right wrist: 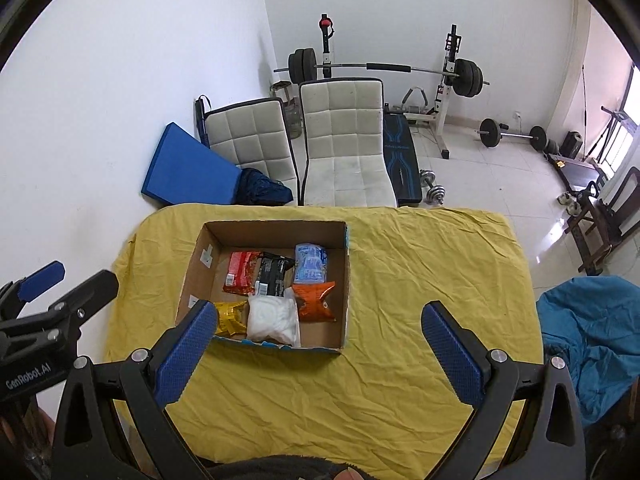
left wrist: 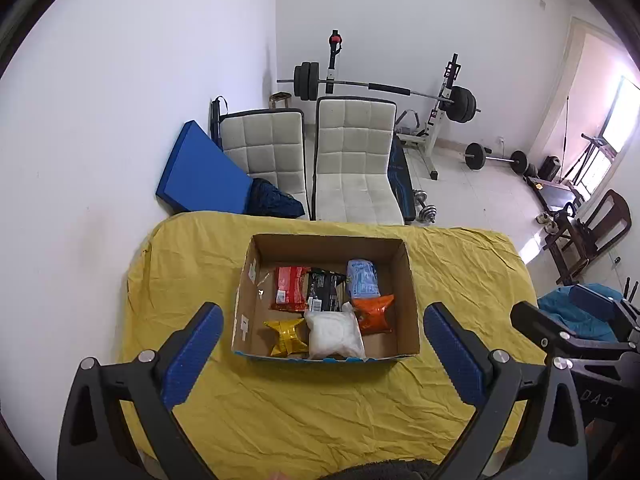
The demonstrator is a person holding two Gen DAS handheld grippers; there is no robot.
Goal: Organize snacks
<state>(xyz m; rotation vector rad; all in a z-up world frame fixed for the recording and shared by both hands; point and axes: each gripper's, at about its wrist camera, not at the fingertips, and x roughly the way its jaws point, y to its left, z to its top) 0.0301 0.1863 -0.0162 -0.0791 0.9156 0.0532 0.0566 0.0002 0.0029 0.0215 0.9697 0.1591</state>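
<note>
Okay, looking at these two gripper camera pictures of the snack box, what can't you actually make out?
- Gold packet: right wrist view, its near end is behind the right gripper's blue finger.
- Print on the red packet and black packet: both views, too small to read.
- White bag: left wrist view, its bottom edge is hidden by the near wall of the box.
- Tablecloth: both views, near edge cut off by the frame and the left gripper.

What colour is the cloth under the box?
Yellow cloth, wrinkled, under the cardboard box; clearest in the right wrist view.
</note>
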